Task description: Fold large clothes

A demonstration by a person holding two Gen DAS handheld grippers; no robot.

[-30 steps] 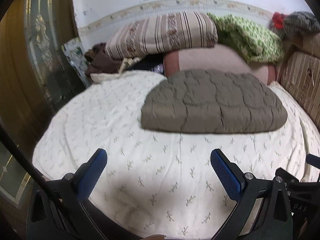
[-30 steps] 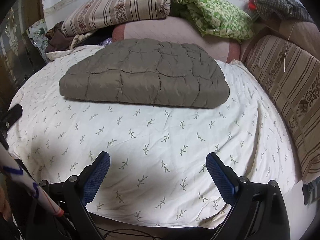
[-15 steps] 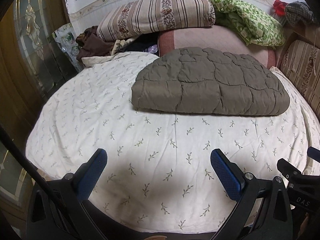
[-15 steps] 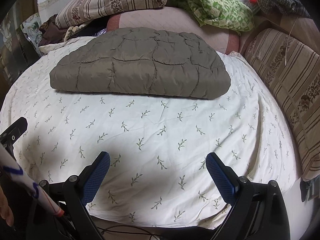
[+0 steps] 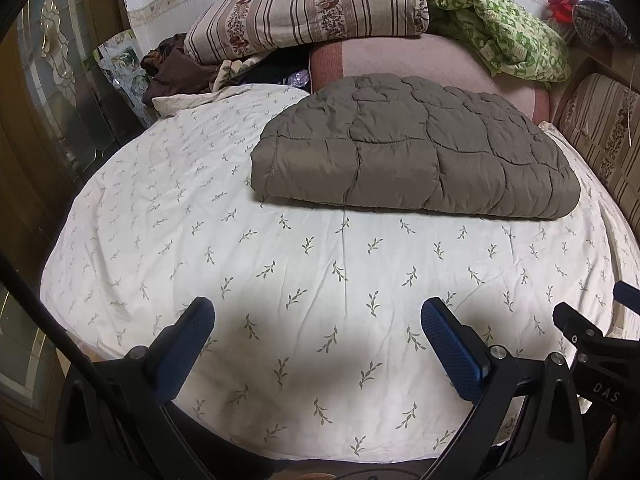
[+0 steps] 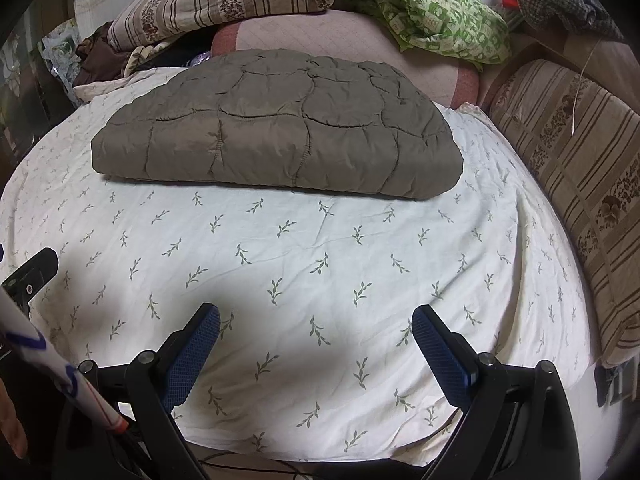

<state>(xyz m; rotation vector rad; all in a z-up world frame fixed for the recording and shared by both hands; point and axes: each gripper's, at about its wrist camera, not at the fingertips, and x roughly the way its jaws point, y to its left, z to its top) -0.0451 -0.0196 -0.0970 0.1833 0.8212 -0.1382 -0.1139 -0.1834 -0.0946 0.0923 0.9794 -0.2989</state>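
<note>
A grey-brown quilted padded garment [image 5: 416,152] lies folded into a thick rectangle on the bed, toward its far side; it also shows in the right wrist view [image 6: 276,128]. My left gripper [image 5: 316,312] is open and empty, above the near part of the white leaf-print sheet [image 5: 320,280], well short of the garment. My right gripper [image 6: 316,320] is open and empty too, over the near sheet [image 6: 320,248]. Part of the right gripper shows at the right edge of the left wrist view [image 5: 592,340].
Behind the garment lie a pink bolster [image 5: 420,56], a striped folded quilt [image 5: 312,12], a green patterned blanket [image 5: 504,36] and dark clothes [image 5: 172,68]. A striped cushion [image 6: 576,176] lines the right side. A wooden glass door [image 5: 48,80] stands at the left.
Both grippers have tilted down and moved a little nearer the bed, so the folded garment sits lower and larger in both views. The jaws stayed open.
</note>
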